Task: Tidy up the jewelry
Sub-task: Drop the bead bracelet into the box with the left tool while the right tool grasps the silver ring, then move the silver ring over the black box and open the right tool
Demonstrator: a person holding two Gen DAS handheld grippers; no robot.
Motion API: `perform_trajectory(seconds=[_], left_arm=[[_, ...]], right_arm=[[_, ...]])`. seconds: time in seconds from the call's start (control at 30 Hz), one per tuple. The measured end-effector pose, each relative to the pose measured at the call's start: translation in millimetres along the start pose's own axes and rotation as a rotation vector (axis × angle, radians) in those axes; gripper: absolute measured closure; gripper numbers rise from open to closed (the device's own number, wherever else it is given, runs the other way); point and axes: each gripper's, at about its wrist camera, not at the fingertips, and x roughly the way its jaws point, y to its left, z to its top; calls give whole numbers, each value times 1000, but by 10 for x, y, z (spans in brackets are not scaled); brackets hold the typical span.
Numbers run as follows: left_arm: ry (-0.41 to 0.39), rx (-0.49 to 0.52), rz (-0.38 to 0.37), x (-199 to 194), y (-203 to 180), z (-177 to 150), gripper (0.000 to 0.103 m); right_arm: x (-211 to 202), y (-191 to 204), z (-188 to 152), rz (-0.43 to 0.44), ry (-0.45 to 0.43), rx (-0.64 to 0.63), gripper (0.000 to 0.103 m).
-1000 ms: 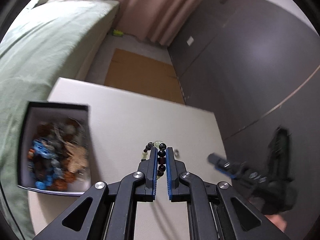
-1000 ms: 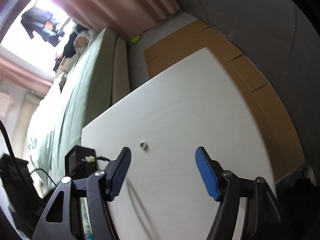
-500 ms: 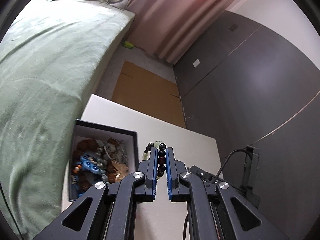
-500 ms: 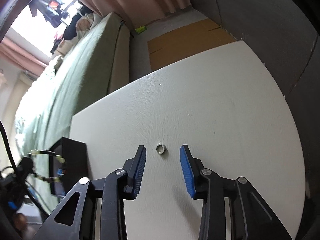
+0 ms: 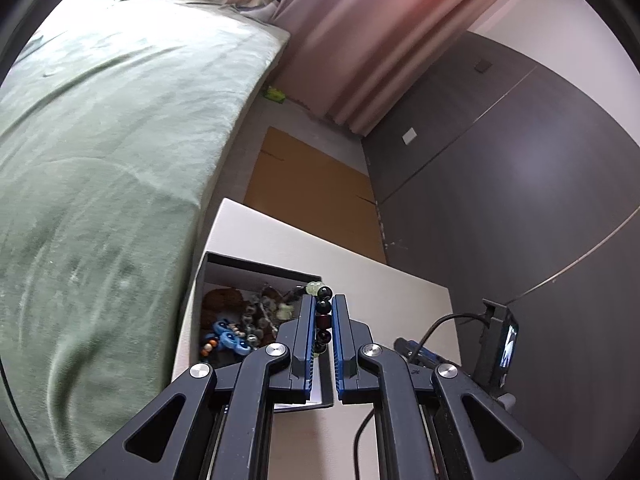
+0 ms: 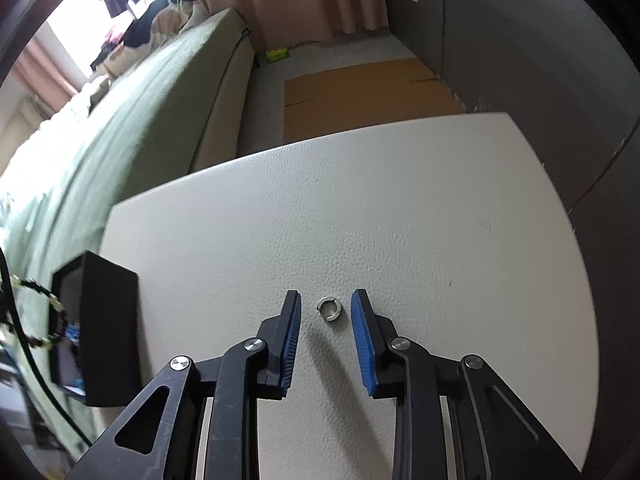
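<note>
The left hand-held gripper [image 5: 323,320] is pinched narrow on a beaded bracelet [image 5: 323,312], dark beads clamped between the blue pads and a pale green bead poking out at the tips; it hangs over the near right corner of the open black box [image 5: 256,268], which suggests the bracelet is about to be dropped among the jewelry [image 5: 240,320] already heaped inside. The right hand-held gripper [image 6: 326,308] points steeply down with its jaws closing on either side of a small silver ring [image 6: 329,309], which lies flat on the surface between the pads, not yet touched. From that view the box sits at about 9 o'clock of the ring, well apart. The surface [image 6: 400,220] is white, pebbled and otherwise bare. Beyond it lie a green-covered bed [image 5: 100,140], pink curtains [image 5: 380,40], dark grey wall panels and flattened cardboard [image 5: 312,188] on the floor.
</note>
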Motion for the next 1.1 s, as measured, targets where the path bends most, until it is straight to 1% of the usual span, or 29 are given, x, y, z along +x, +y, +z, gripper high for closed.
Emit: perform_trajectory(seconds=[0.03,0.07,0.13,0.3,0.37,0.43,0.5,0.53,0.63,0.73,0.8,0.83,0.87,0.93,1.1], left_arm=[[0,-4,4,3,15,0,96],[1,-6,6,0,21,0,96],[3,-12,3,12,25,-11,96],[4,7,-58,34,-75,-51,96],[-3,16,-60,36,-113,-56,96],[-11,12,-27,50,-95,-57,96],[-17,-5,38,49,-47,-58,95],[-8,-19,49,53,-20,-57,95],[16,-63,42,34,69,-57,94],[15,-55,75,-19,105,-75,92],[14,-53,103,-63,136,-81,76],[10,-56,114,-87,157,-84,57],[-9,-62,126,-145,186,-90,42],[-42,-64,136,-229,203,-87,36],[-64,-81,153,-377,310,-70,36]], right_arm=[[-3,28,-5,-23,0,-16,87],[-5,44,-8,-33,1,-27,88],[-20,36,-17,-33,-1,-33,88],[-124,-39,-53,11,-10,-13,89],[-184,-32,-74,21,-21,-15,89],[-251,-43,-97,39,-32,-18,89],[-303,-60,-117,52,-40,-14,89],[-331,-68,-132,62,-42,-9,89],[-392,-71,-163,96,-48,3,89],[-489,9,-191,140,-63,9,89],[-559,80,-199,163,-76,6,89],[-608,119,-210,184,-85,3,89],[-643,163,-219,205,-91,2,89],[-726,260,-240,252,-106,-3,89],[-848,547,-291,360,-123,-28,89]])
